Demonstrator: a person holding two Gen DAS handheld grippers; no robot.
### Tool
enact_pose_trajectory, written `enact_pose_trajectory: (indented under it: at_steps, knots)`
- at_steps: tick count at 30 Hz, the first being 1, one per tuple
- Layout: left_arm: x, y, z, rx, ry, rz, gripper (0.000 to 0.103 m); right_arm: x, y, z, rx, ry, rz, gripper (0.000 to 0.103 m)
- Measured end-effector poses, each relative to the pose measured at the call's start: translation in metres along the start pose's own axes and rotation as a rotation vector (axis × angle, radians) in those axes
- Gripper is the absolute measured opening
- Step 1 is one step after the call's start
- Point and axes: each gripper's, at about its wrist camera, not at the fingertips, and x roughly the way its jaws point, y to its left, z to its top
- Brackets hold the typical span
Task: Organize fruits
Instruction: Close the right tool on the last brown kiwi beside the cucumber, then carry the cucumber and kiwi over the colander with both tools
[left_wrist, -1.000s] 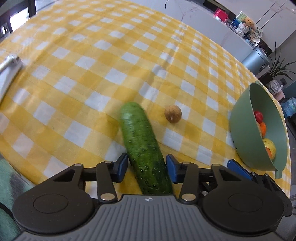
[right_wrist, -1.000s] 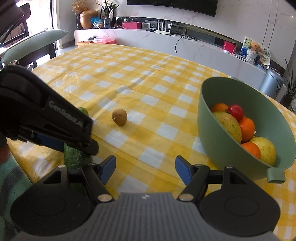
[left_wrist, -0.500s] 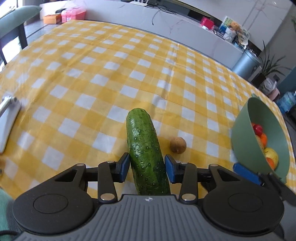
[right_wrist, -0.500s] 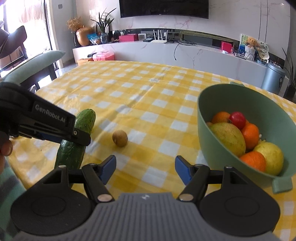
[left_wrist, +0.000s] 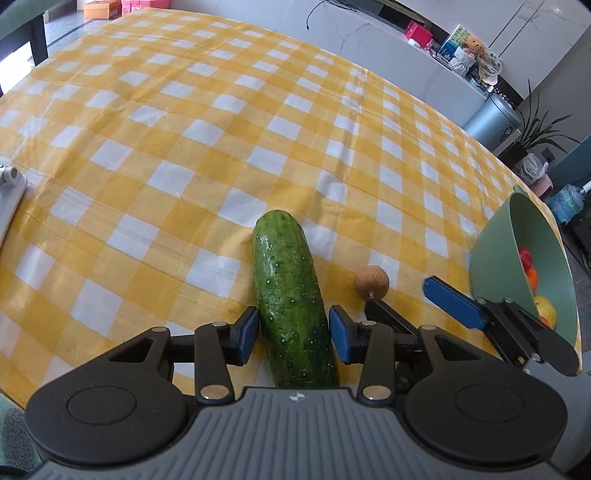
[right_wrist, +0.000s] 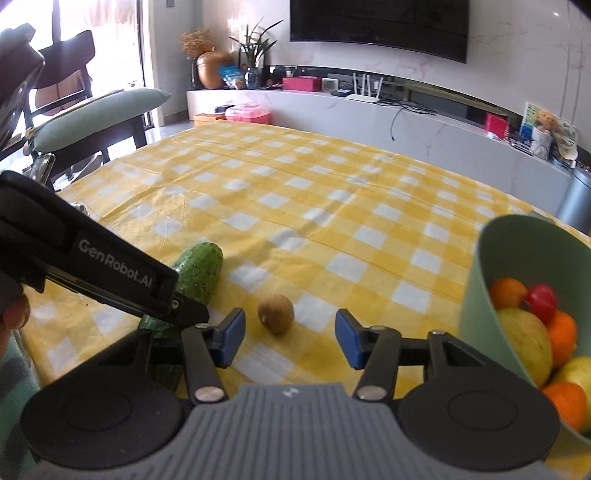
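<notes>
The left gripper (left_wrist: 292, 334) clamps the cucumber (left_wrist: 290, 295). The right gripper (right_wrist: 290, 338), jaws just narrowed yet empty, frames the kiwi (right_wrist: 275, 313) just ahead. Next it likely advances and closes on it, bound for the green bowl (right_wrist: 517, 266).

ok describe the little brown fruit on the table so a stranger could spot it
Start at the yellow checked tablecloth. Between the cucumber and green bowl lies the kiwi, alone on the cloth. It is the only small, round, brown thing there.
</notes>
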Motion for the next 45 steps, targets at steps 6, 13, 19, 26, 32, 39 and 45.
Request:
enact_pose_trajectory:
  at_steps: [6,13,19,26,32,39,45]
  knots:
    - [0.001,-0.002,0.0,0.01,0.006,0.012,0.05,0.02,0.001,0.002,-0.011,0.023,0.02,0.038]
    - [0.004,-0.003,-0.001,0.015,0.001,0.027,0.053,0.029,0.0,0.002,-0.004,0.029,0.031,0.029]
    - [0.004,-0.006,-0.003,0.036,-0.018,0.04,0.052,0.031,0.005,0.0,-0.023,0.031,0.039,0.021]
    - [0.001,-0.008,-0.006,0.045,-0.032,0.023,0.046,0.025,0.003,-0.001,-0.011,0.017,0.012,0.02]
    - [-0.008,-0.021,-0.01,0.093,-0.071,0.0,0.045,0.013,-0.003,0.0,0.023,0.003,-0.038,0.02]
    - [-0.028,-0.039,-0.009,0.135,-0.13,-0.032,0.044,-0.017,-0.02,0.0,0.095,-0.043,-0.095,0.02]
    - [-0.048,-0.062,-0.006,0.193,-0.18,-0.061,0.044,-0.058,-0.034,0.003,0.127,-0.144,-0.139,0.02]
